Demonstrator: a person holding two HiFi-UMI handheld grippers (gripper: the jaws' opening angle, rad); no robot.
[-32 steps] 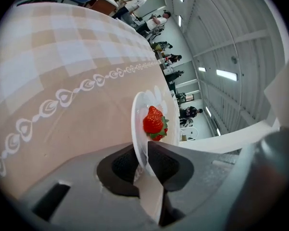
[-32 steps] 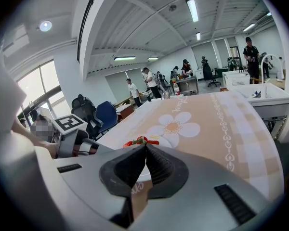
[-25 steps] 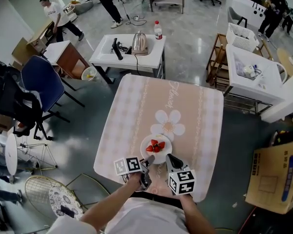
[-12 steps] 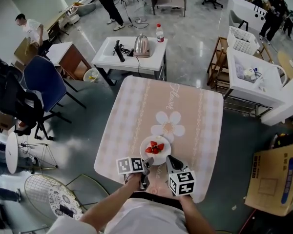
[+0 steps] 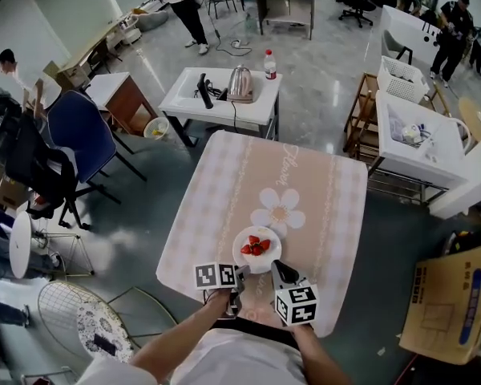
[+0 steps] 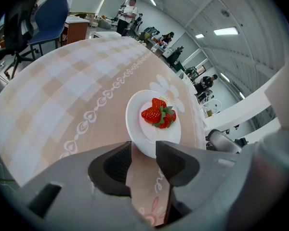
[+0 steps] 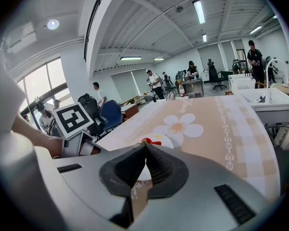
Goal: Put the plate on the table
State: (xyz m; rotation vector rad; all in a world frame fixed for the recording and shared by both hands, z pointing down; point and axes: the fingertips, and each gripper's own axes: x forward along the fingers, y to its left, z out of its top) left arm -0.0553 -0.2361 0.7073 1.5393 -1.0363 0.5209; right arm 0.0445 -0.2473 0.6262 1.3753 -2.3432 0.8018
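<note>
1. The left gripper [image 5: 239,282] jaws have just been opening and are now standing wide apart. In the left gripper view the left gripper [image 6: 143,146] is framing the plate's near rim in the gap, but neither pad is pressing on it. It is holding nothing.
2. The plate [image 5: 266,262] is sitting flat on the table [image 5: 216,207], still carrying its strawberries [image 5: 255,247]. It is lying at 6 o'clock of the flower print [image 5: 279,212], near the table's close edge, the same spot as a second ago.
3. The right gripper [image 5: 277,268] is hovering at 5 o'clock of the plate, with the left one at 7 o'clock. In the right gripper view the right gripper [image 7: 145,146] jaws are meeting tip to tip with nothing between them.
4. My read: the release is happening now, so the placement is looking done. The plate [image 6: 137,124] is resting on the cloth by itself.
5. Remaining: backing the left jaws off toward 6 o'clock without clipping the rim.
</note>
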